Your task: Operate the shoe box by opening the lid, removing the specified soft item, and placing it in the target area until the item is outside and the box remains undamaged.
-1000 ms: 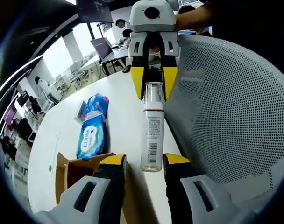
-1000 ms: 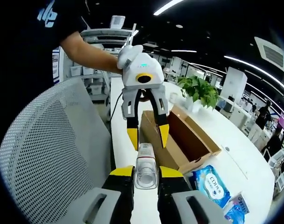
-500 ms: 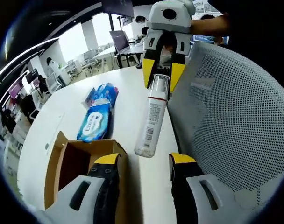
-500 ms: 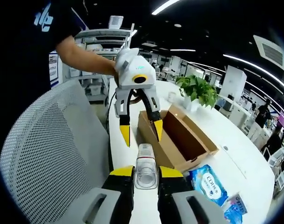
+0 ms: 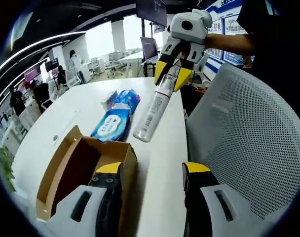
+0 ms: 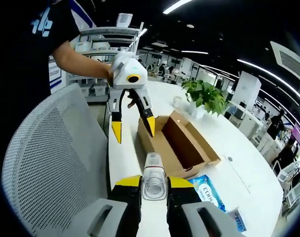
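Bottle (image 6: 154, 179), clear plastic with a printed label, sits clamped at its cap end between my right gripper (image 6: 154, 183) jaws, held in the air over the white table (image 5: 66, 123). In the left gripper view it hangs at 12 o'clock (image 5: 153, 109), slanting down from the right gripper (image 5: 173, 79). My left gripper (image 5: 152, 173) has its jaws spread wide, nothing between them (it shows at 11 o'clock in the right gripper view (image 6: 131, 131)). The open cardboard shoe box (image 5: 76, 168) lies at 9 o'clock beside my left jaw, a blue wipes pack (image 5: 114, 123) just beyond it. A mesh chair back (image 5: 248, 148) rises at 3 o'clock.
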The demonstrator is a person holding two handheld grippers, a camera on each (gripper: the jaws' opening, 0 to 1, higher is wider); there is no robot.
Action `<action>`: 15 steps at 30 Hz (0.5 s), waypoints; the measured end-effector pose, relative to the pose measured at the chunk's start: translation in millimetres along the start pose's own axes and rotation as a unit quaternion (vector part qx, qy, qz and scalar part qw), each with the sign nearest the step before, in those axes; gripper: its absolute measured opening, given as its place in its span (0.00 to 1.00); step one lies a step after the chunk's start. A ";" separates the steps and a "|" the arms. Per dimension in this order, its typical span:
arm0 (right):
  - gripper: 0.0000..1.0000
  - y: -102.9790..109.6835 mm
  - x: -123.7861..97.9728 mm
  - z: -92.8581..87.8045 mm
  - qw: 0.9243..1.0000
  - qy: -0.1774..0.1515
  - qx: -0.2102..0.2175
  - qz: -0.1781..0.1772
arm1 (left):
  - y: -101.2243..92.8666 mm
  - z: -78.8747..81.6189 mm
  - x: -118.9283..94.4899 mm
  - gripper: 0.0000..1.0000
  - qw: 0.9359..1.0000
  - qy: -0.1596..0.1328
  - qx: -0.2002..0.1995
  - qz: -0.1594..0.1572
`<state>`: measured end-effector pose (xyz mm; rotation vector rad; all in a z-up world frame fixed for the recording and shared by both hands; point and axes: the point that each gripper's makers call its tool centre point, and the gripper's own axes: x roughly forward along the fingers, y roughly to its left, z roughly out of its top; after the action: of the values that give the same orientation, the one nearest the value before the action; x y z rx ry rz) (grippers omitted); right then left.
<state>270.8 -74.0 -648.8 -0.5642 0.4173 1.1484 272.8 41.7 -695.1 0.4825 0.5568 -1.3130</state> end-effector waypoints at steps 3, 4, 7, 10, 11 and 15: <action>0.14 -8.5 -3.8 0.2 1.000 0.006 -0.011 0.000 | 1.7 1.1 -4.8 0.50 1.000 -0.010 -0.015 0.010; 0.14 -9.9 -4.3 0.4 1.000 0.006 -0.012 0.000 | 2.2 1.8 -6.4 0.50 1.000 -0.015 -0.023 0.014; 0.14 -20.6 -8.9 2.5 1.000 0.012 -0.019 0.000 | 3.2 2.1 -12.5 0.51 0.999 -0.024 -0.036 0.030; 0.14 -30.7 -11.9 4.3 1.000 0.020 -0.023 -0.004 | 7.9 -0.3 -18.8 0.51 0.998 -0.029 -0.041 0.046; 0.14 -35.3 -12.6 4.3 0.999 0.024 -0.026 -0.006 | 8.7 -0.2 -21.9 0.51 0.997 -0.032 -0.046 0.051; 0.14 -47.8 -14.1 6.8 0.999 0.033 -0.034 -0.007 | 12.5 1.2 -32.5 0.54 0.994 -0.045 -0.063 0.074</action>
<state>310.6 -94.3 -625.6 -0.6643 0.4325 1.1366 280.0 68.0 -673.4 0.3509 0.5158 -1.1452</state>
